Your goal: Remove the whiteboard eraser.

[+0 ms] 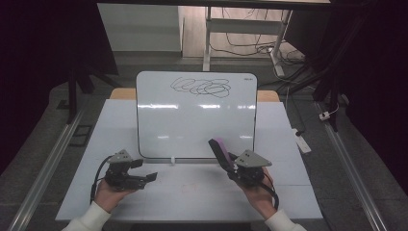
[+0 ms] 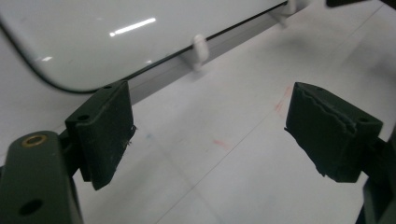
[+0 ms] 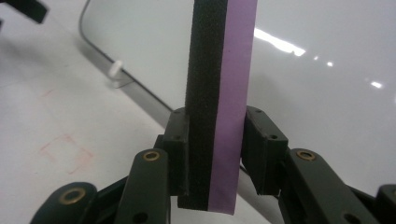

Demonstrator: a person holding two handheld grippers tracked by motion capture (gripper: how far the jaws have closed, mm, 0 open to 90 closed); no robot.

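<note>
We see the right hand-held gripper (image 3: 215,154) pinching a slab-shaped eraser (image 3: 219,93), black foam backed with purple, over the glossy round-cornered whiteboard's (image 1: 192,120) 5 o'clock corner. The left hand-held gripper (image 2: 210,135) spreads its ridged pads above the matte white desk (image 1: 192,192).

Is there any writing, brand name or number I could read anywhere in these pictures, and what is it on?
No text here can be read.
whiteboard: a small dark mark at its top right corner, too small and blurred to read.
scribble: black looping pen lines on the whiteboard, not letters.
table: faint red smudges and a square outline, no words.
eraser, held in the right gripper: no label visible.
</note>
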